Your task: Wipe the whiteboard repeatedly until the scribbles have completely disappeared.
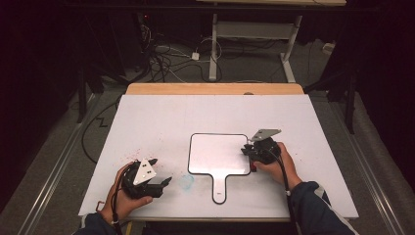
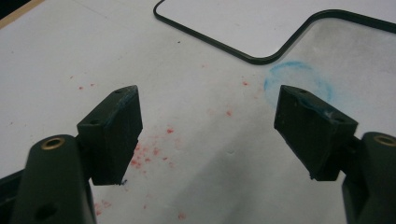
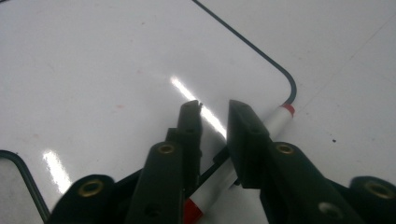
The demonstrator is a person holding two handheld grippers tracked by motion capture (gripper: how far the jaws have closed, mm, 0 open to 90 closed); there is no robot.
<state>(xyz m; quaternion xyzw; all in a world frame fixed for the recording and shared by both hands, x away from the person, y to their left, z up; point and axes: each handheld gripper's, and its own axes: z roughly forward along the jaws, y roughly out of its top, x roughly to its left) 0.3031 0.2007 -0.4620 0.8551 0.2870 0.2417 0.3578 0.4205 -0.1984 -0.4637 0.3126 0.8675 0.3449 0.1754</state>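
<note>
Gripping white red-tipped marker (image 3: 261, 140), right gripper (image 1: 255, 149) angled low over right edge of whiteboard (image 1: 215, 152). Left gripper (image 1: 159, 174) resting near table (image 1: 147, 117) front, jaws spread wide, holding nothing.

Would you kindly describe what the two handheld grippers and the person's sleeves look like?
Both grippers are black. The left gripper carries a grey three-cornered plate with small dark marks, as does the right gripper. Each has blocky jaw pads, brass-coloured rivets and a black trailing cable. The sleeves are dark blue.
</note>
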